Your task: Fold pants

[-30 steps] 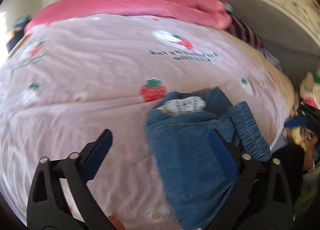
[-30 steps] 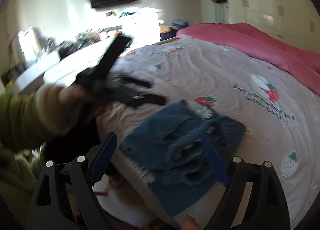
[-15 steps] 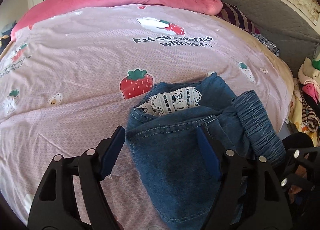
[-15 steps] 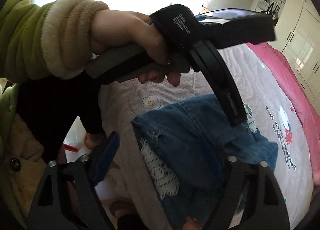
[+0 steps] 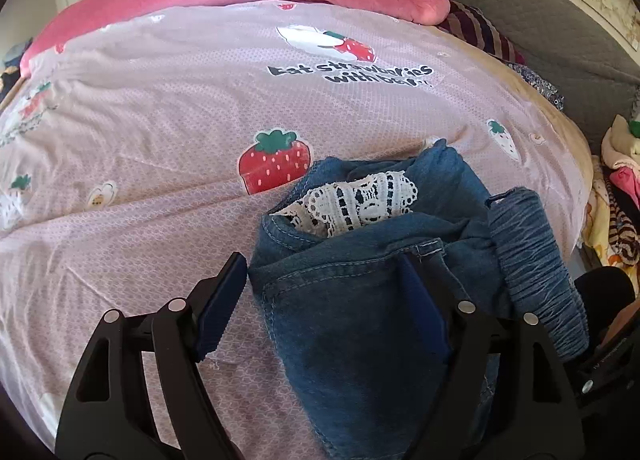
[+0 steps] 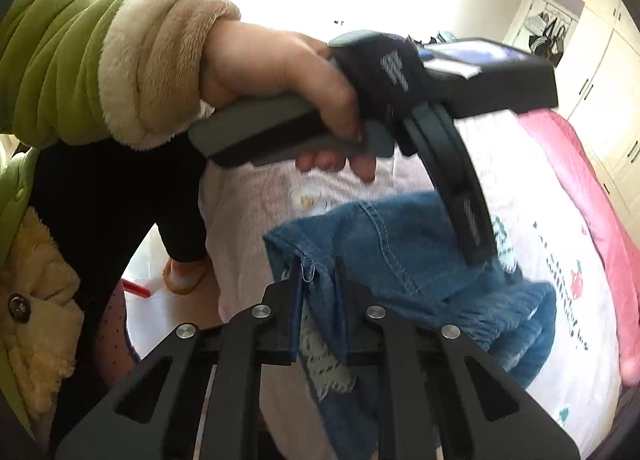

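**Denim pants bunched at the bed's near edge, one corner pinched**

The denim pants (image 5: 360,300) lie in a crumpled heap on the strawberry-print bedspread (image 5: 200,108), at its near edge, just this side of the big printed strawberry (image 5: 274,160). A white lace trim (image 5: 360,202) peeks out of the heap on the side toward that strawberry, and the gathered elastic waistband (image 5: 532,260) hangs off to the right of it.

The right gripper (image 6: 318,280) has its fingers drawn together on a stitched edge of the denim, with cloth and a bit of lace drooping below them. The left gripper (image 5: 320,296) sits over the heap with its fingers spread wide, one on the bedspread beside the pants, the other over the denim; nothing is caught between them.

The fabric looks soft yet fairly thick, light enough to lift by a corner but sure to sag and drag. I'd say the stitched hems and the waistband are the sound places to grip, not the lace, which looks delicate and could snag.
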